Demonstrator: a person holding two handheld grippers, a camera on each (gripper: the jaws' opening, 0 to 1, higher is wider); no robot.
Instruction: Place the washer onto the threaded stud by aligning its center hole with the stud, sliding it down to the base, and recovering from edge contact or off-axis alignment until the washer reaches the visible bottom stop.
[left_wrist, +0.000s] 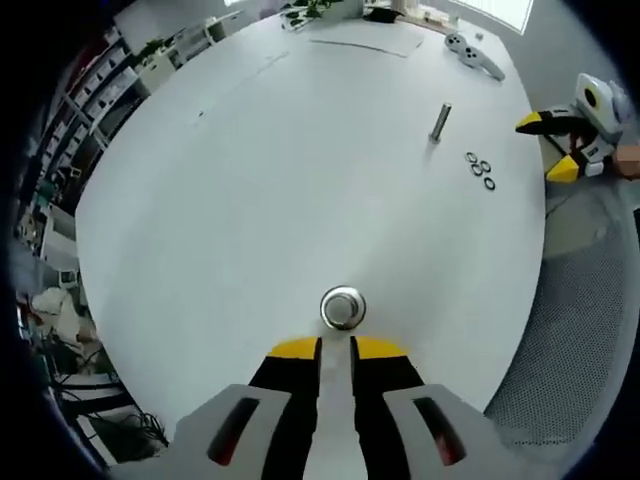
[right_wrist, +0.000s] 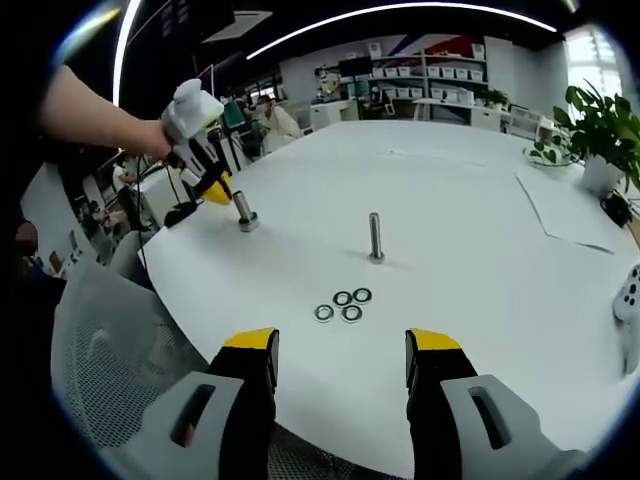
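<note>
Several small dark washers (right_wrist: 343, 305) lie flat in a cluster on the white table (right_wrist: 470, 200), just ahead of my open right gripper (right_wrist: 342, 350), whose jaws hold nothing. Beyond them a threaded stud (right_wrist: 375, 238) stands upright. A second stud (right_wrist: 244, 213) stands near the table's left edge, with my left gripper (right_wrist: 215, 185) right beside its top. In the left gripper view that stud (left_wrist: 343, 307) is seen from above, just past my left gripper (left_wrist: 338, 347), whose jaws stand close together with nothing between. Farther off are the other stud (left_wrist: 440, 122), the washers (left_wrist: 480, 168) and the right gripper (left_wrist: 546, 147).
A white game controller (right_wrist: 630, 295) lies at the right, also seen as the controller (left_wrist: 475, 55). A sheet of paper (right_wrist: 570, 210) and a potted plant (right_wrist: 600, 120) sit at the far right. A grey mesh chair (right_wrist: 110, 340) stands at the near table edge.
</note>
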